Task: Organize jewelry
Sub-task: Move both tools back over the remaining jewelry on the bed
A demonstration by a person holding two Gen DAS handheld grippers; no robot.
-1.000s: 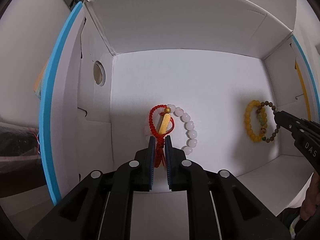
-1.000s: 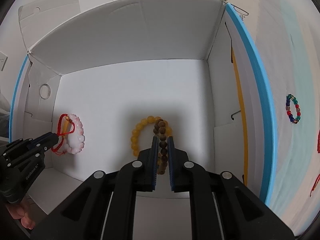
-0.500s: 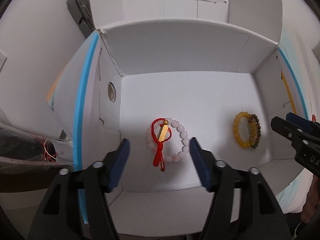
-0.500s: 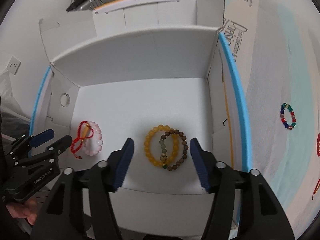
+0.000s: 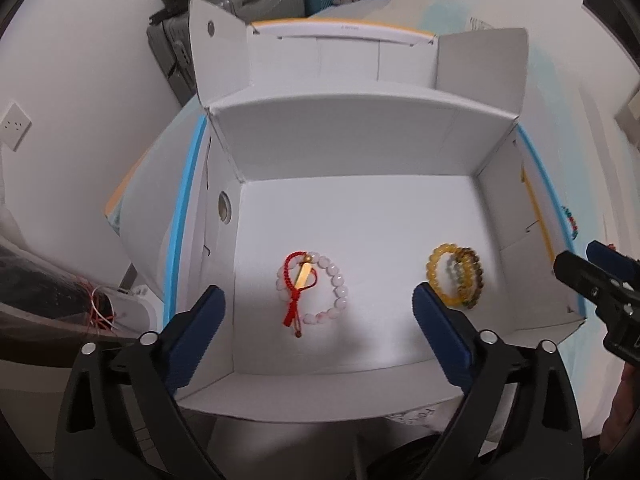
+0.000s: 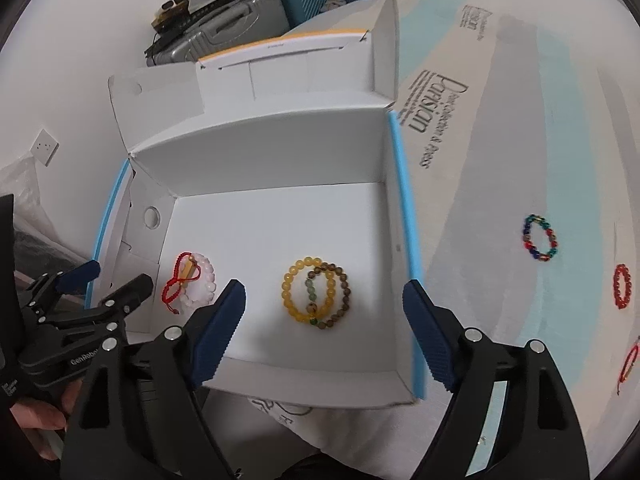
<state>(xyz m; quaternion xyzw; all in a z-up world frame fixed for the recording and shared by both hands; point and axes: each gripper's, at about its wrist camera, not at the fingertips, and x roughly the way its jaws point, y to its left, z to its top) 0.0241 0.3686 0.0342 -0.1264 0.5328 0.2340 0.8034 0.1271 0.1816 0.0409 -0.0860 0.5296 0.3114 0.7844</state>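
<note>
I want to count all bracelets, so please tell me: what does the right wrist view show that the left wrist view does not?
Only the right wrist view: a multicolour bracelet and a red bracelet on the surface outside the box. Only the left wrist view: nothing more for your count. Both: the white box, the pink bracelet with the red cord, the yellow bracelet beside a brown one.

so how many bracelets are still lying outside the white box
3, all right of the box on the sheet: a multicoloured bead one, a red bead one, and a red cord one at the edge. More may be hidden.
</note>
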